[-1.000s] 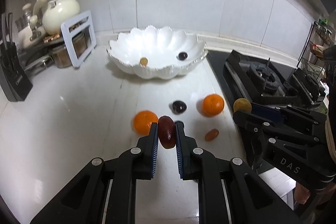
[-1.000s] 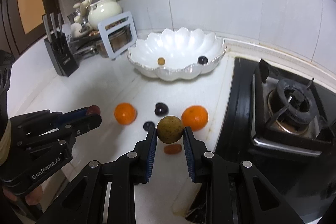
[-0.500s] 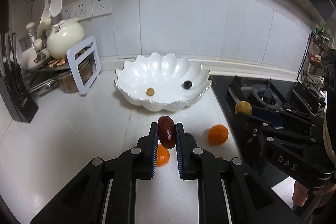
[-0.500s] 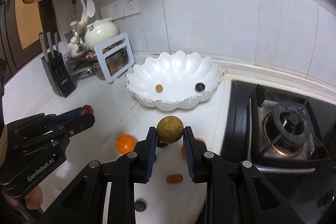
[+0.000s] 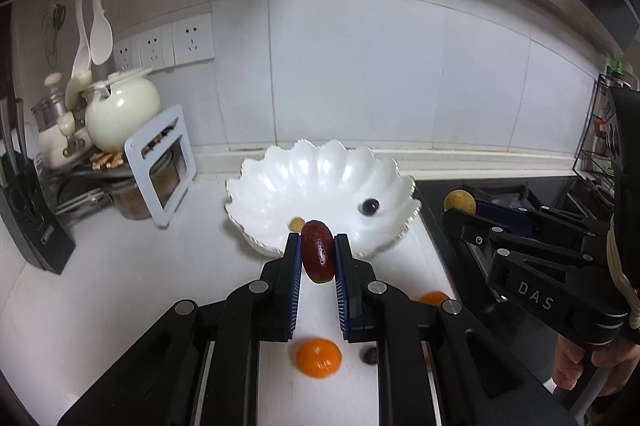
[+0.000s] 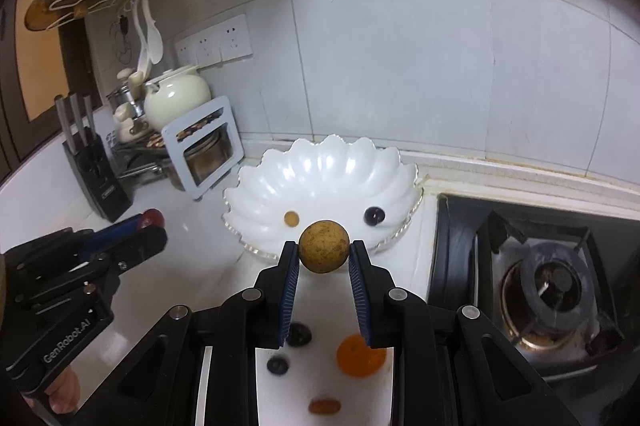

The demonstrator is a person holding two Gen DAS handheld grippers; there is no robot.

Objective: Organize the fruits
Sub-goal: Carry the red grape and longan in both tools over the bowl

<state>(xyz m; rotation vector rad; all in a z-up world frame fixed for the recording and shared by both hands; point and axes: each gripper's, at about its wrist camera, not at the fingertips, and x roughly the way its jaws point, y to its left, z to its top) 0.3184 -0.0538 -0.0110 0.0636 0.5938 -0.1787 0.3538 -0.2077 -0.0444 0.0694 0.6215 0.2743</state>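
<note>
My left gripper [image 5: 317,258] is shut on a dark red oval fruit [image 5: 318,251], held above the counter just in front of the white scalloped bowl [image 5: 280,178]. My right gripper [image 6: 323,255] is shut on a round yellow-brown fruit [image 6: 324,246], also raised before the bowl [image 6: 272,186]. The bowl holds a small tan fruit [image 5: 297,224] and a dark grape [image 5: 370,206]. On the counter below lie an orange [image 5: 318,357], a second orange [image 6: 360,354], dark grapes [image 6: 299,334] and a small orange-red fruit [image 6: 324,406].
A gas stove [image 6: 552,286] stands at the right of the counter. A knife block [image 6: 98,170], a cream teapot [image 6: 176,96] and a white rack [image 6: 204,146] stand at the back left. Wall sockets [image 5: 168,44] sit above them.
Both grippers have risen and moved toward the bowl, each still holding its fruit. The fruits on the counter now show lower in the views, beneath the fingers.
</note>
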